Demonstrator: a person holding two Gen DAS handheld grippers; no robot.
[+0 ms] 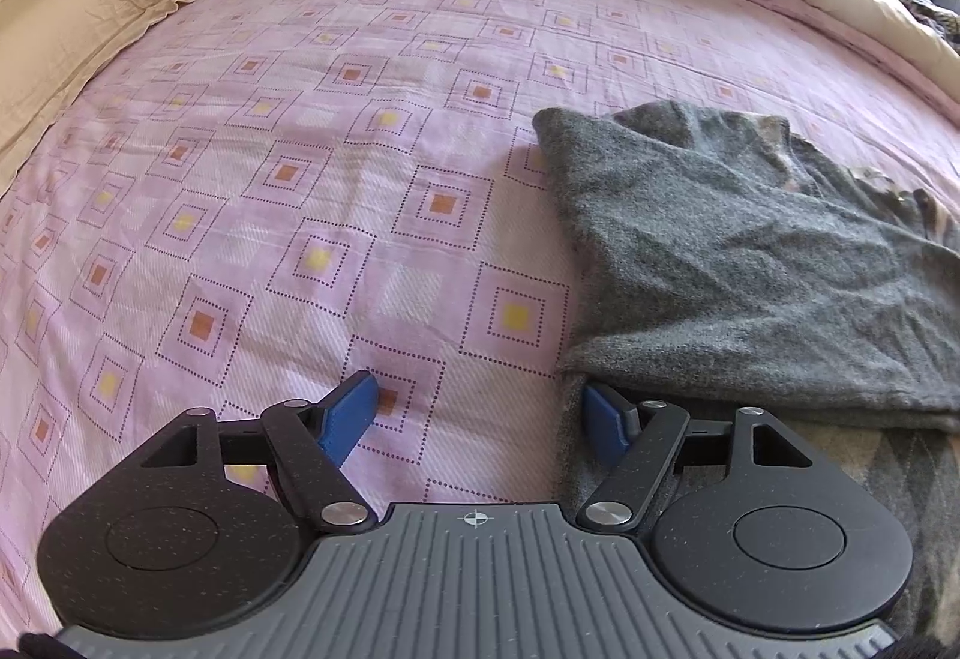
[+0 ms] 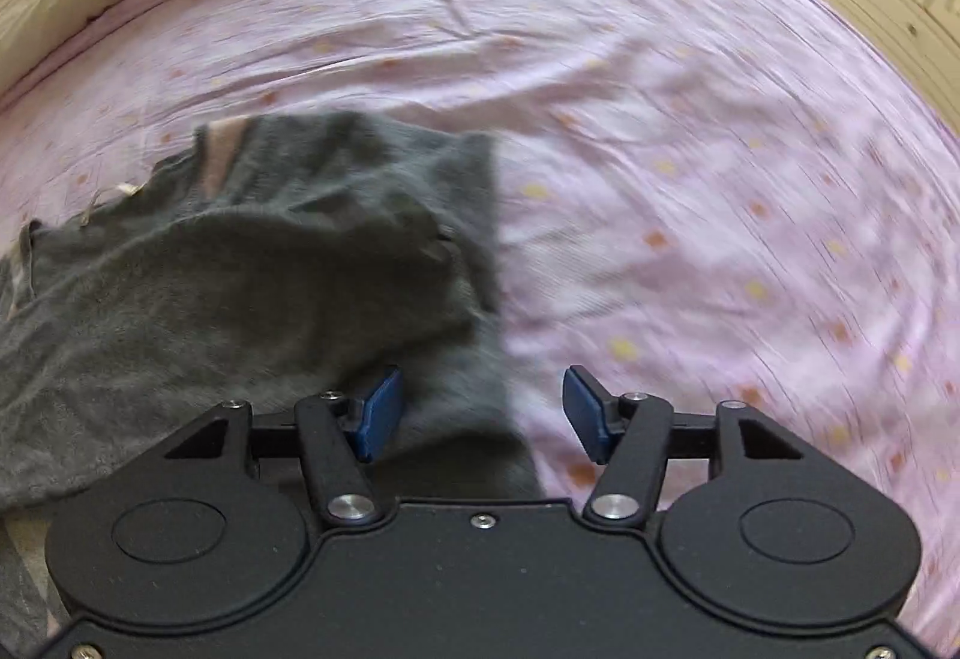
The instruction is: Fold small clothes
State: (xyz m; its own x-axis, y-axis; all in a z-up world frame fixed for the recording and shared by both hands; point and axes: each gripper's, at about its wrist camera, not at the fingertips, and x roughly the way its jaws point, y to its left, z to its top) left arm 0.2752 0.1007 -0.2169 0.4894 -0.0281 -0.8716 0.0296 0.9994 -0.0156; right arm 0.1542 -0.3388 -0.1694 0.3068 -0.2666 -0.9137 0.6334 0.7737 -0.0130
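Two grippers hover low over a bed with a pink sheet (image 1: 312,215) that has little square shapes in yellow and orange. No boxes, baskets or bags show in either view, so nothing sits inside anything.

One grey garment (image 1: 750,263) lies on the sheet. It is soft and fuzzy, and it is partly folded over itself, with a top flap lying on a lower layer. A bit of a diamond pattern peeks out near its edge. In the left wrist view it lies to the right side, and in the right wrist view it lies to the left side (image 2: 228,275), so it is between the two grippers.

The left gripper (image 1: 483,419) has its blue fingers (image 1: 351,416) spread wide apart and holds nothing. One finger is over the bare sheet, and the other is right at the near edge of the grey garment.

The right gripper (image 2: 480,413) also has its fingers far apart, with nothing between them. Its left finger is over the grey cloth and its right finger is over the pink sheet. That view is blurry.

Cream bedding (image 1: 90,29) is bunched along the far edge of the bed.
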